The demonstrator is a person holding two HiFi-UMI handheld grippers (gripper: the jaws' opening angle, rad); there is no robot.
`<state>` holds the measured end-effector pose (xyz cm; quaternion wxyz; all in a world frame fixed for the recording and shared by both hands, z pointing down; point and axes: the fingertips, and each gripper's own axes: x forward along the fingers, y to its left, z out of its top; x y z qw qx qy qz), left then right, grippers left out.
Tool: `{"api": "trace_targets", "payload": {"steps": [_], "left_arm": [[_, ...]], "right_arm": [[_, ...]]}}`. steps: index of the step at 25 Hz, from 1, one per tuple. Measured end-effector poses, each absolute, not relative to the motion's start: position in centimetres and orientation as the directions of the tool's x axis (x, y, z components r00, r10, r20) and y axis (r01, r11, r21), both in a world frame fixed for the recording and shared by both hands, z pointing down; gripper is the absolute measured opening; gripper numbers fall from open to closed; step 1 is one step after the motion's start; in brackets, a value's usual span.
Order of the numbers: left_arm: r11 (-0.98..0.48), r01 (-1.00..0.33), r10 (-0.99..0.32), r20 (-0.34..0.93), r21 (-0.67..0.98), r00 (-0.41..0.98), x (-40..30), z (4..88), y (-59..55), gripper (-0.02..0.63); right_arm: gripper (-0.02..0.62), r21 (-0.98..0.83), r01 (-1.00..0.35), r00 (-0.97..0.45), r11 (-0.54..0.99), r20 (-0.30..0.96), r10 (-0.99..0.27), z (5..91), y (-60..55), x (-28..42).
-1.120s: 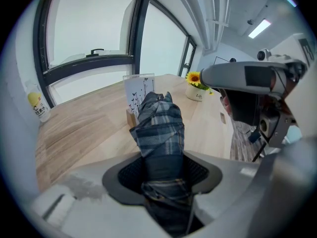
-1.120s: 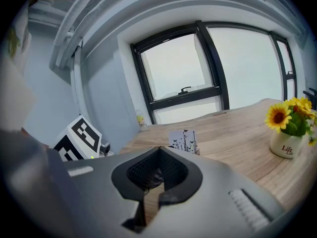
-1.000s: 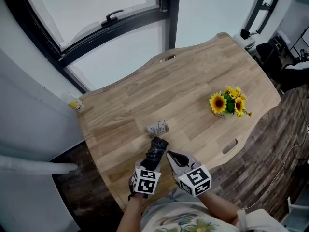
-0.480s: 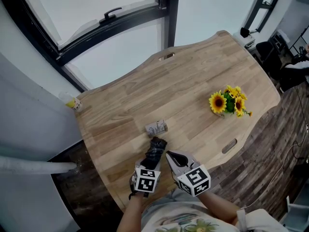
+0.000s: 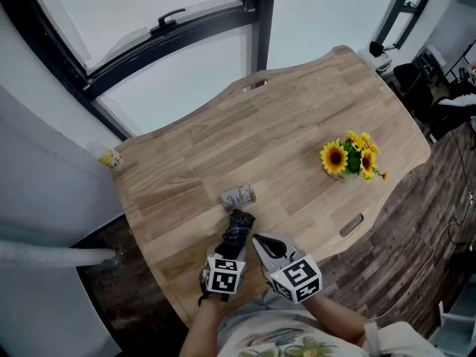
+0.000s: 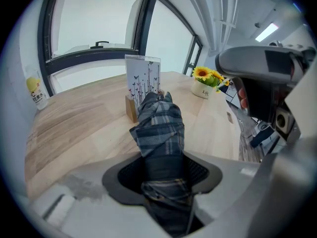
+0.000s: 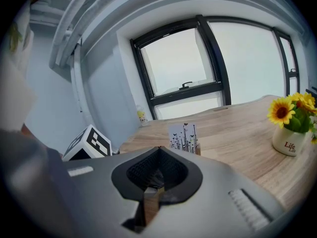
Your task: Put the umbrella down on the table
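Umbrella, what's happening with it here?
A person holds a tool in each hand. The left tool grips a folded plaid umbrella above the wooden table, near a little card stand. The right tool is empty beside it. The umbrella is not lying down yet.

Pale daylight is coming through a black-framed window (image 5: 149, 21) behind the wooden table (image 5: 223, 140). Dark plank floor (image 5: 416, 222) is showing beside it, and a ceiling lamp (image 6: 267, 32) is glowing.
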<state>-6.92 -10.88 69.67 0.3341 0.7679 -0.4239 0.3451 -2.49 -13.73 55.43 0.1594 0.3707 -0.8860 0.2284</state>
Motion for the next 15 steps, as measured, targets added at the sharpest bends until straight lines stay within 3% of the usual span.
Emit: {"api": "trace_targets", "payload": {"steps": [15], "left_arm": [[-0.406,-0.887,-0.414,0.821,0.219,0.392,-6.9,71.0,-11.1,0.218]], "right_arm": [[0.000,-0.290,-0.717,-0.685,0.635,0.463,-0.562,55.9,-13.7,-2.7]]}}
